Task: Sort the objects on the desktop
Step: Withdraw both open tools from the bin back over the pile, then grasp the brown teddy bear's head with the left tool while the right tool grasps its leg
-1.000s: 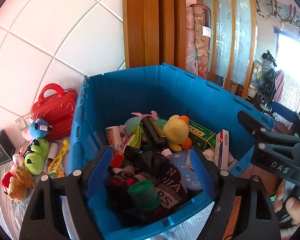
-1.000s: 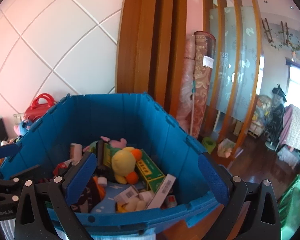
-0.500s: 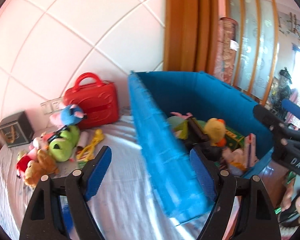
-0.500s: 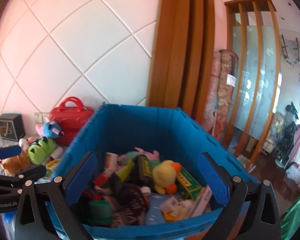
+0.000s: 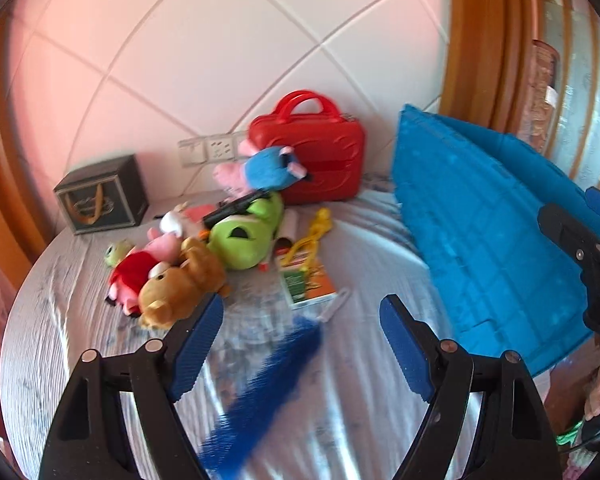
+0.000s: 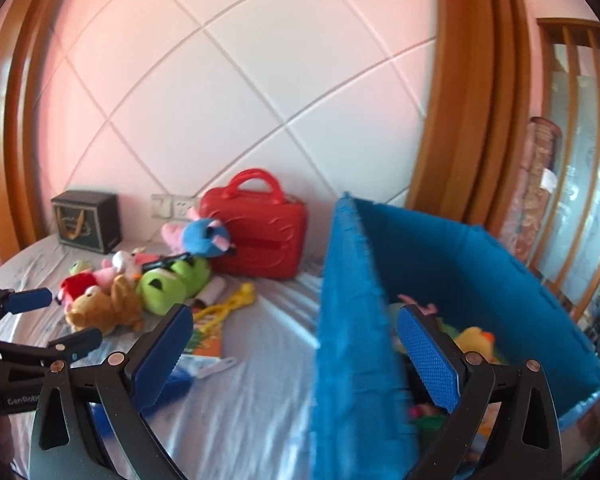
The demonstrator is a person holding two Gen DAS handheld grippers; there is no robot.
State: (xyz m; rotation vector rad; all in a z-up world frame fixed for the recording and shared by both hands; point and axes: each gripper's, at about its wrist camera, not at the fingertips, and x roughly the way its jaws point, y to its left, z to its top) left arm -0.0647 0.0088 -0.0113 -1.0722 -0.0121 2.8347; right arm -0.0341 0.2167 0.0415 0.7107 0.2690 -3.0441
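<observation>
A pile of plush toys lies on the grey cloth table: a brown bear, a green frog, a blue plush and a red-dressed doll. A green and orange booklet and a yellow toy lie beside them. A blue fuzzy object lies just below my left gripper, which is open and empty above the table. My right gripper is open and empty, straddling the left wall of the blue bin. The bin holds a yellow duck and other items.
A red toy suitcase stands against the wall. A dark box sits at the back left by wall sockets. The blue bin fills the table's right side. The left gripper also shows in the right wrist view.
Both grippers have swung left, away from the bin's inside toward the toys on the table. The bin has slid to the right of both views. Both stay open.
</observation>
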